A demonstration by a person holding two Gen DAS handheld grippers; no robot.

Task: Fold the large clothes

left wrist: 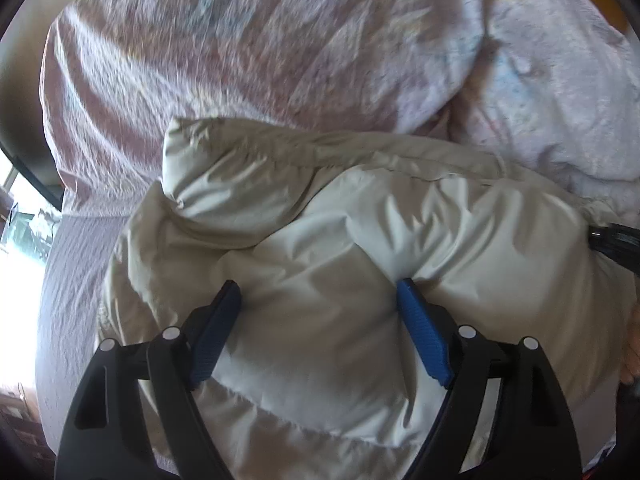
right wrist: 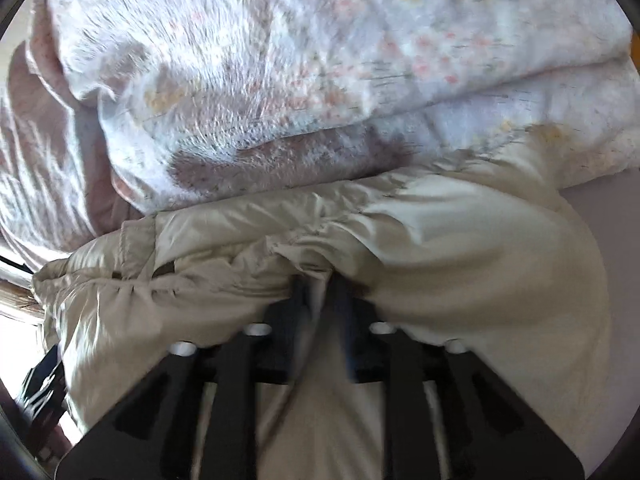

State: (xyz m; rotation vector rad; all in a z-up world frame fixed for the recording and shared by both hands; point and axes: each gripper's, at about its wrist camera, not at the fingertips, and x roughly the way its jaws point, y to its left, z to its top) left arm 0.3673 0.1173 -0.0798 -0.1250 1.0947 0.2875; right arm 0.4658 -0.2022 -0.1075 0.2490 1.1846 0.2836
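A puffy cream-white down jacket (left wrist: 340,240) lies bunched on a bed. My left gripper (left wrist: 320,292) is open, its blue-padded fingers (left wrist: 420,332) pressed down on either side of a padded section of the jacket. In the right wrist view the jacket (right wrist: 460,240) fills the lower half. My right gripper (right wrist: 320,280) is shut on a fold of the jacket near its gathered hem; the fingertips are buried in the fabric. The right gripper's body shows at the right edge of the left wrist view (left wrist: 616,244).
A crumpled floral quilt (left wrist: 280,40) lies behind the jacket; it also shows in the right wrist view (right wrist: 320,60). A mauve bed sheet (left wrist: 72,280) lies to the left, with a bright window (left wrist: 16,240) beyond the bed edge.
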